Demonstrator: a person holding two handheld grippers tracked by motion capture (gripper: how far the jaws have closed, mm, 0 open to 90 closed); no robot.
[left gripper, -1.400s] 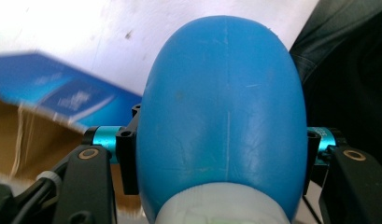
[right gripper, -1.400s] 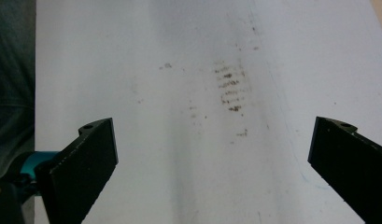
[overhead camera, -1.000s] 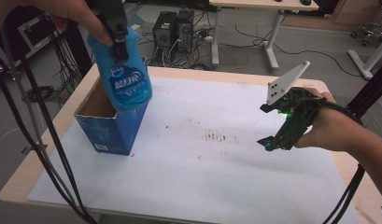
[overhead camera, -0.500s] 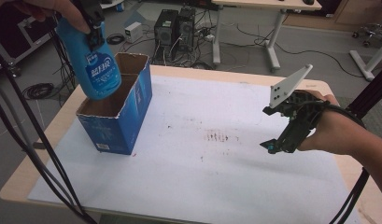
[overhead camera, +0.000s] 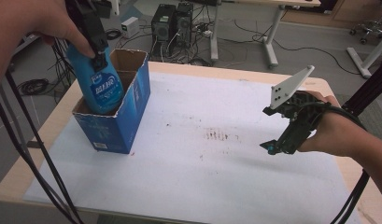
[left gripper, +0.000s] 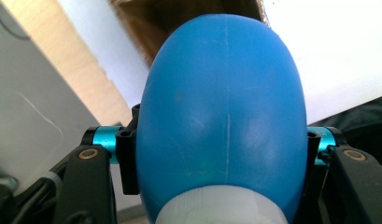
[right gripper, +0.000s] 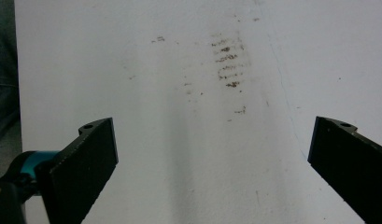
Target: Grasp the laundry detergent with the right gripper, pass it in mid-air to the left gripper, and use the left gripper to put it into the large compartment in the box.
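Left claw is clamped on the blue bottle, bottom end down inside the cardboard box; right claw hangs wide open, empty, over the bench.

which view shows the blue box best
The high view: the open blue box stands whole on the table's left side, with the blue bottle that the left gripper holds partly inside. The left gripper view catches just a brown sliver of it behind the bottle.
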